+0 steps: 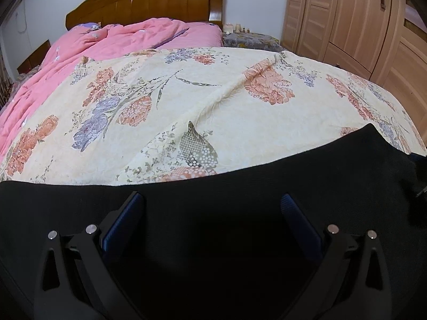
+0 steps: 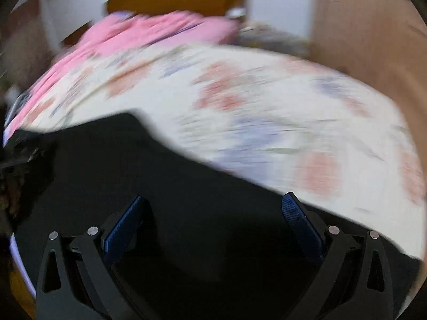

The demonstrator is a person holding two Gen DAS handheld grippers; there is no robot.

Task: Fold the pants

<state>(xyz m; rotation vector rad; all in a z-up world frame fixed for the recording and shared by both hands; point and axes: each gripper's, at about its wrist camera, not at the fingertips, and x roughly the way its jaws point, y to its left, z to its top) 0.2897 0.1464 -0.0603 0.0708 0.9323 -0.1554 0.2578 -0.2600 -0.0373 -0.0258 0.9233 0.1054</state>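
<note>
Far left in the left wrist view: pink quilt (image 1: 88,50) bunched along the left side of the bed, running up to the wooden headboard (image 1: 149,2). Next to it, across the middle: cream flowered bedspread (image 1: 213,101), mostly flat with one long crease, bare of other things over a wide stretch. Along the near edge of the bed: black pants (image 1: 213,213), spread wide, far edge running nearly straight from the left rim and rising to a rounded corner at the right. Over the pants: left gripper (image 1: 212,205), spread wide, blue pads (image 1: 122,224) well apart, nothing between them but the cloth lying below; contact with the cloth not clear. Far right: wardrobe (image 1: 360,21) with light wooden doors, close beside the bed's right edge, and a low stand (image 1: 250,38) with small jars next to the headboard.

Right wrist view, heavily blurred. At left: pants (image 2: 133,173), top edge peaking in a blunt corner, then slanting down to the right across the bedspread (image 2: 293,122). Low centre: right gripper (image 2: 213,208), also spread wide, holding nothing, right pad (image 2: 296,213) at the slanting edge of the cloth. Right of that edge: open bedspread out to the bed's curved rim.
</note>
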